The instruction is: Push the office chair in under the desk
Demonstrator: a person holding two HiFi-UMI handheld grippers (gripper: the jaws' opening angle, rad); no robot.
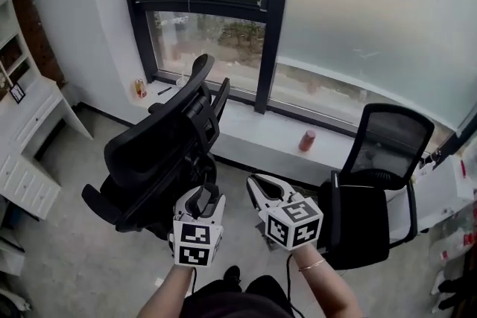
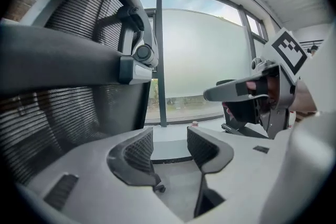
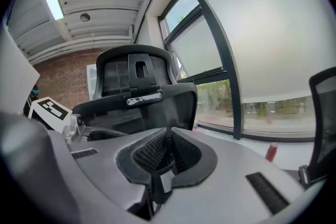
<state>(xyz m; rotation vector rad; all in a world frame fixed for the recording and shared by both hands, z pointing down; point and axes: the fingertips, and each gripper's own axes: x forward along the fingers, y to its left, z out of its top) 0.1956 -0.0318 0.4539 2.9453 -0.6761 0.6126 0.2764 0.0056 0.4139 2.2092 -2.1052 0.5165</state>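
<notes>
**Position.** The black office chair (image 1: 160, 153) stands out on the grey floor (image 1: 74, 257) with its backrest turned toward the person. It is well apart from the white desk (image 1: 26, 123) at the floor's left edge, so it is not yet under the desk. I judge that the push has not begun.

**Grippers.**
- Left gripper (image 1: 204, 196): the jaws are spread with nothing between them. It sits just behind the backrest, and no view shows contact.
- Right gripper (image 1: 257, 186): the jaws are pressed together and empty. It sits beside the left one and is aimed at the same backrest.
- Probable reason for this pairing, as a judgement only: closed jaws make a blunt nose for shoving, while open jaws could straddle the frame edge.

**Materials.**
- The chair back is black mesh stretched in a curved hard-plastic frame.
- It has a separate mesh headrest, a silver-grey adjuster fitting on the spine, and dark armrests.
- The base is mostly hidden beneath the seat.
- The mesh would probably give under pressure, so the rigid frame looks like the better place to push.
- The jaw pads are dark, cross-hatched and rubbery-looking, set in smooth grey shells.

**Surroundings.** A second chair (image 1: 380, 182), with a mesh back on a tubular frame, stands at the floor's right edge. A red can (image 1: 307, 140) stands upright on the windowsill (image 1: 253, 130).
</notes>
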